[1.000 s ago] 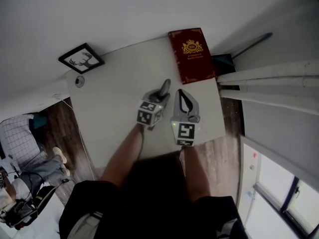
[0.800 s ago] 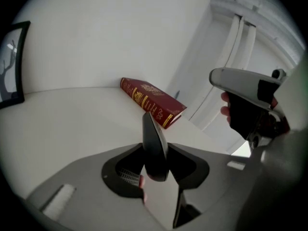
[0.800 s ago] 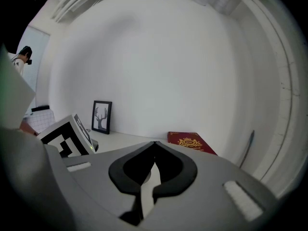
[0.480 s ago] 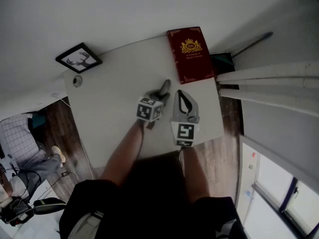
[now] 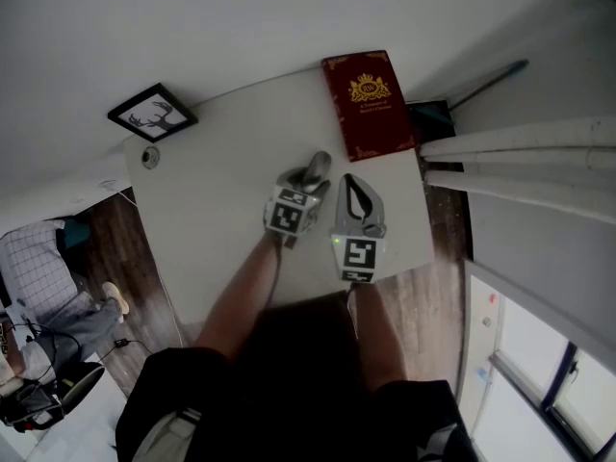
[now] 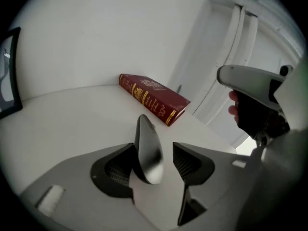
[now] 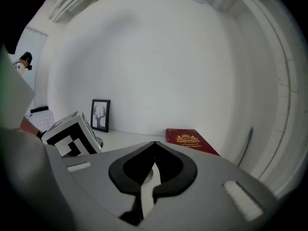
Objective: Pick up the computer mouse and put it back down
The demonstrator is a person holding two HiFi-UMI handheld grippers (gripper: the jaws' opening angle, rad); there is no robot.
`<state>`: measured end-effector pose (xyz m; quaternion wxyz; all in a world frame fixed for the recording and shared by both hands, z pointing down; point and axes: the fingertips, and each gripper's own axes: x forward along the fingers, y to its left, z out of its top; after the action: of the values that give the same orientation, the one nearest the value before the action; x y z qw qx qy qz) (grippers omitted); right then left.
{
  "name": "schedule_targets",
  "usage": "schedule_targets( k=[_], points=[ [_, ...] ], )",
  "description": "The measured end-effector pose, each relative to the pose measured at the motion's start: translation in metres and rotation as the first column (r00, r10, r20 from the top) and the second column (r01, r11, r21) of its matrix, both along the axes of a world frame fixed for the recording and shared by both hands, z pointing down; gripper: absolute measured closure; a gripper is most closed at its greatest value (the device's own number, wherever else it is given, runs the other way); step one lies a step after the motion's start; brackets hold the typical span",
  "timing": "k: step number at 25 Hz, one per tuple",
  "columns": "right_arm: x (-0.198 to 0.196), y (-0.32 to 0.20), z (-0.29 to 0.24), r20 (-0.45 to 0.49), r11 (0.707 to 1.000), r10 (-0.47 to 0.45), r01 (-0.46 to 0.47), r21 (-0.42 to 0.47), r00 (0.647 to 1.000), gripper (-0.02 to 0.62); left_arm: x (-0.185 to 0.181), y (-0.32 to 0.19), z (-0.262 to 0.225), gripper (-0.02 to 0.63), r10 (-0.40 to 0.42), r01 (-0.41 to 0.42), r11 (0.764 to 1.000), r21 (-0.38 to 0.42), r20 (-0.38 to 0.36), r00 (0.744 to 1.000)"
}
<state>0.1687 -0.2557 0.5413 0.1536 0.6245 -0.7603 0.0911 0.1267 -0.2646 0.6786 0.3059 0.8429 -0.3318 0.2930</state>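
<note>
Sitting between the jaws of the left gripper (image 6: 153, 152): one computer mouse (image 6: 147, 148), grey, turned narrow edge up, its front pointing toward the red book (image 6: 154, 100) at the far right corner of the table (image 5: 207, 210). Position on the table: about the middle, nearer the right edge. The left forearm is reaching in from the near edge, the gripper slanting downward toward the far edge. Its jaws have just been opening and are standing wide; the mouse is leaning against the left pad, with a clear gap showing at the right pad, so nothing is gripping it. The right gripper (image 5: 348, 183) is hovering just beside the left one, toward the right edge, pointing nearly level, its jaws pressed together and holding nothing. A framed picture (image 5: 154, 114) is standing at the far left corner.
</note>
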Motion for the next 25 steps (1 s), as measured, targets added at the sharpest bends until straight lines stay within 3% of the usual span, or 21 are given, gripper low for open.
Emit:
schedule_targets(
  k=[7,19,25],
  points=[
    [-0.003,0.003,0.003,0.000,1.000,-0.001,0.001,-0.007,1.000,0.581,-0.012,-0.003,0.003,0.356,-0.004,0.001,0.999,0.043,0.067,0.998],
    [-0.012,0.000,0.006,-0.011,1.000,-0.001,0.001,-0.019,1.000,0.581,-0.022,-0.005,-0.033,0.351,-0.023,0.011,0.984,0.180,0.067,0.997],
    [-0.024,0.001,-0.004,-0.012,1.000,-0.012,0.012,0.003,1.000,0.581,-0.036,-0.002,-0.073,0.440,-0.062,0.052,0.950,0.308,0.023,0.998]
  ],
)
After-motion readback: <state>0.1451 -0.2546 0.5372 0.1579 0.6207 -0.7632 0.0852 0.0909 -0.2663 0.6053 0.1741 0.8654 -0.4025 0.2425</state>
